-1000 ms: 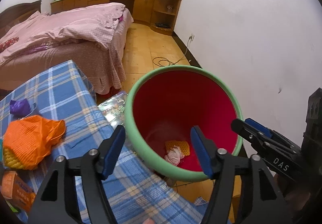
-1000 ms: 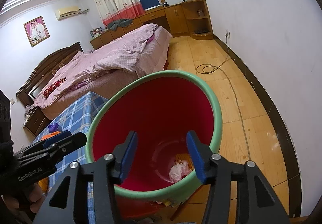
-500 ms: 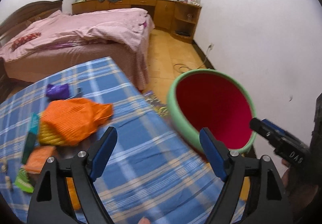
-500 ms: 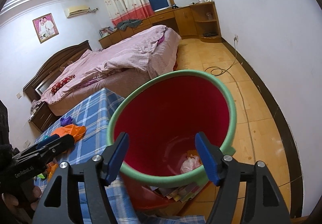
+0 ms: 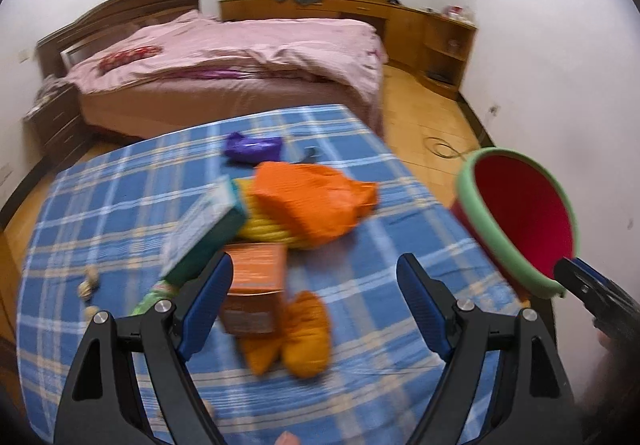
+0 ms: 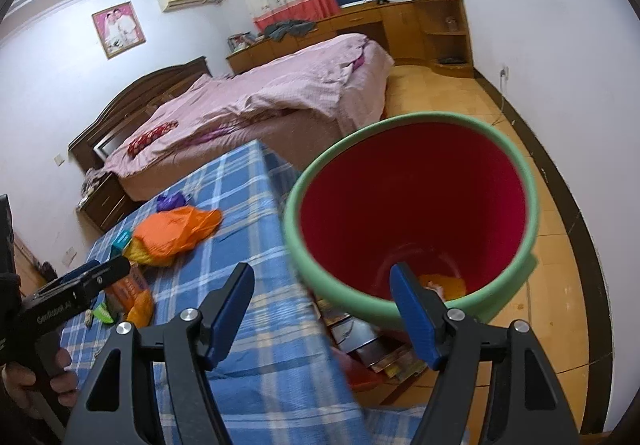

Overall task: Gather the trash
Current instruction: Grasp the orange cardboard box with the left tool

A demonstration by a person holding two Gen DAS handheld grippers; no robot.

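Observation:
A red bin with a green rim (image 6: 412,213) stands beside the table's right edge, trash lying at its bottom; it also shows in the left wrist view (image 5: 520,217). On the blue plaid tablecloth (image 5: 120,205) lie an orange plastic bag (image 5: 312,201), a yellow net (image 5: 268,231), a teal box (image 5: 208,229), an orange carton (image 5: 256,285), an orange-yellow wad (image 5: 300,333) and a purple wrapper (image 5: 252,147). My left gripper (image 5: 314,305) is open and empty above the carton and wad. My right gripper (image 6: 324,309) is open and empty, over the table edge near the bin.
A bed with pink bedding (image 5: 240,61) stands beyond the table. Wooden cabinets (image 5: 400,21) line the far wall. A cable (image 5: 444,149) lies on the wood floor by the white wall. Small nut-like bits (image 5: 88,285) sit at the table's left. Magazines (image 6: 380,349) lie under the bin.
My left gripper has swung left from over the bin to over the trash pile on the table. My right gripper has drawn back and left from the bin and opened wider.

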